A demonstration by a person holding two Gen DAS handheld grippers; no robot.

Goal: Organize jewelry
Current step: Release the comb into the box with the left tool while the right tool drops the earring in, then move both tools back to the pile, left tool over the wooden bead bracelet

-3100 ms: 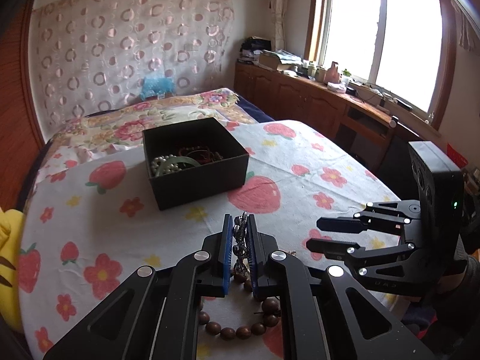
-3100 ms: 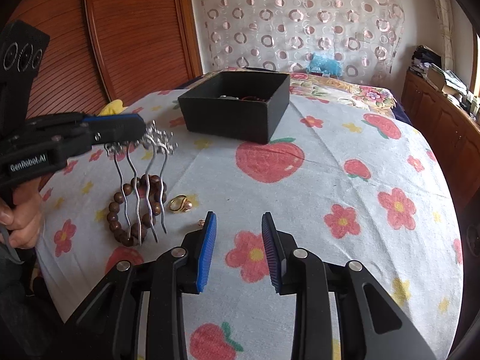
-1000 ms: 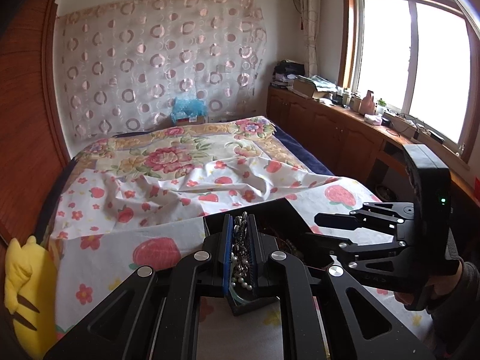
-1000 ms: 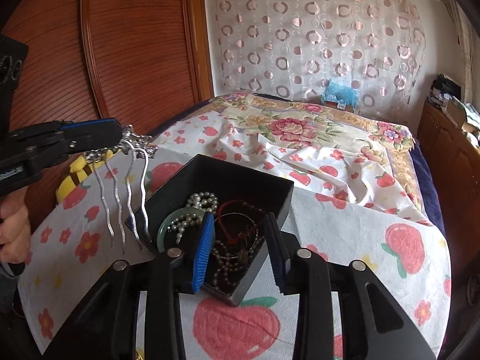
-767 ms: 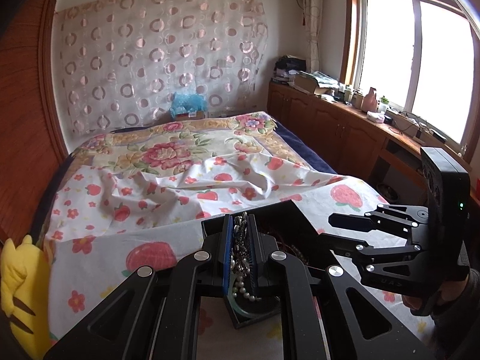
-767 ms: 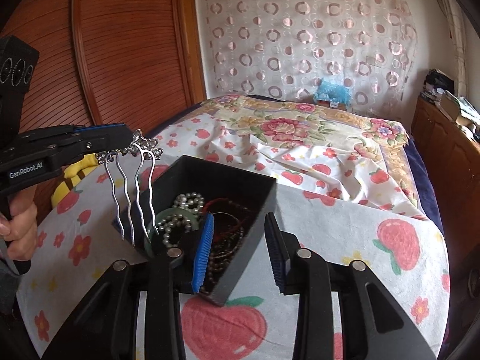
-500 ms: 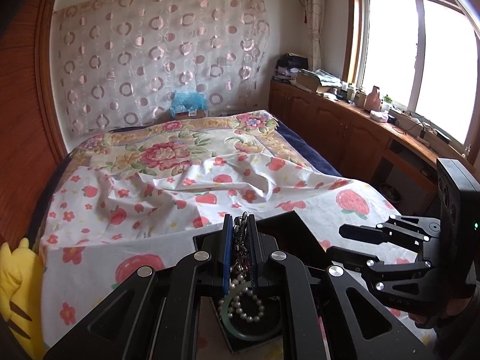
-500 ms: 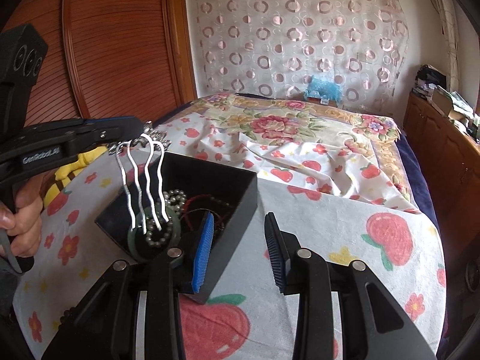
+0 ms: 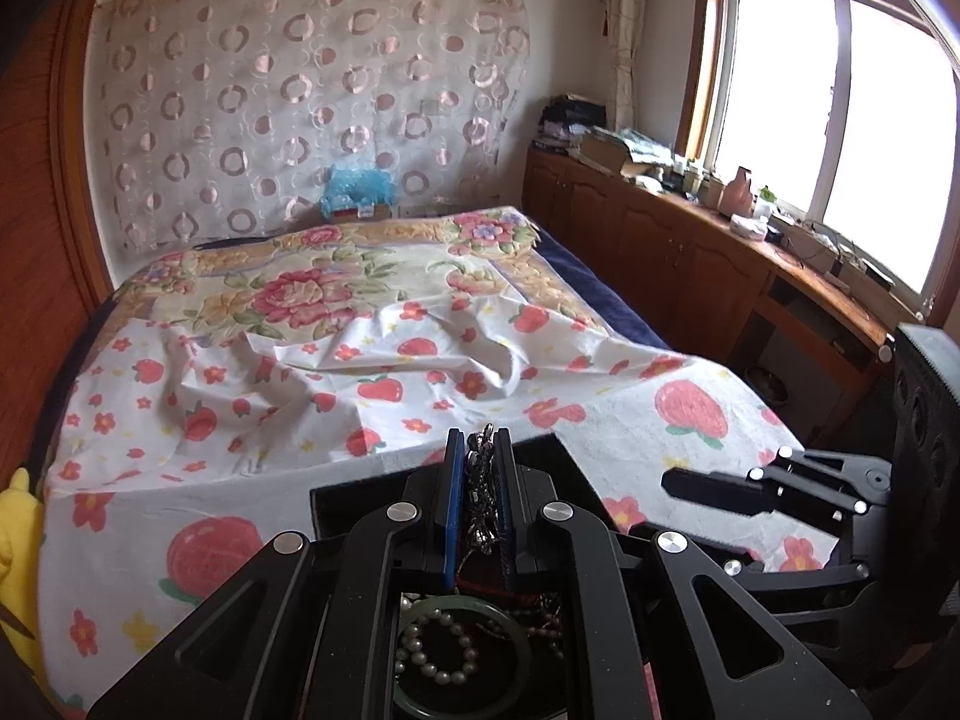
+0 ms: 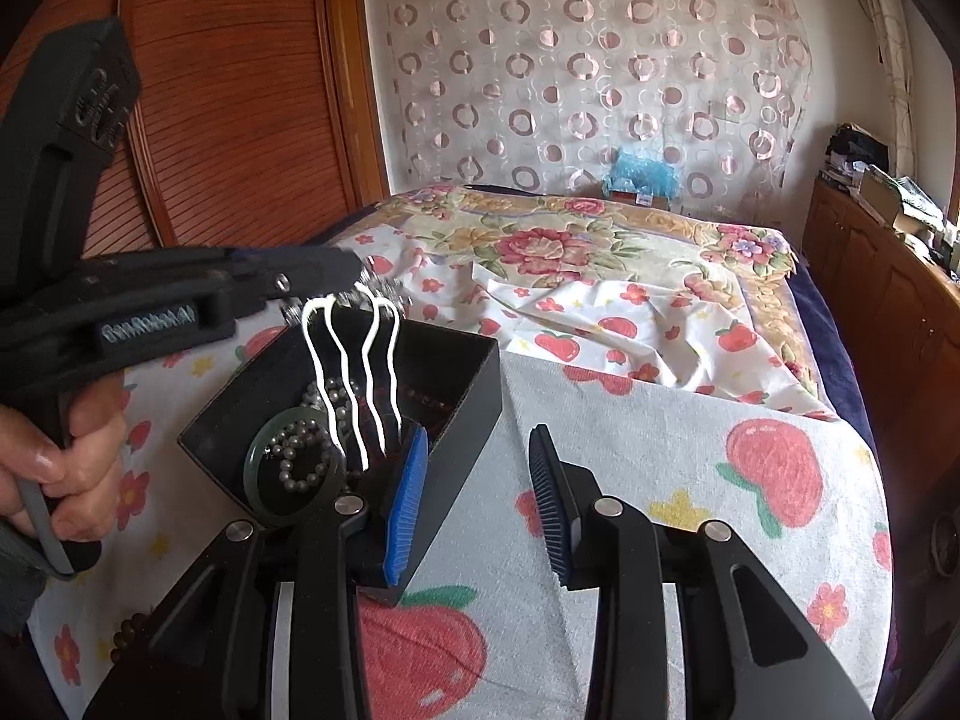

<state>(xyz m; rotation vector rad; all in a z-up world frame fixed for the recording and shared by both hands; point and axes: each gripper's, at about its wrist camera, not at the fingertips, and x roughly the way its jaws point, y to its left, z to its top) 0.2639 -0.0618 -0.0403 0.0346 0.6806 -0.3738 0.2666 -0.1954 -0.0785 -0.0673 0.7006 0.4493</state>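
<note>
Silver prongs of the hair comb now hang inside the black box, where a second ago they dangled beside its left wall; three seconds back the comb was over the beads on the cloth, well short of the box. The left gripper is clamped tight on the comb's ornate top, so the drop looks close and only the release remains. The right gripper hovers half-open and empty, its left pad just over the box's near corner. Under the prongs lie a green bangle and pearl bracelet, which may snag them. Wooden beads wait on the strawberry cloth at lower left. Beyond, a floral bedspread, then the curtain.
</note>
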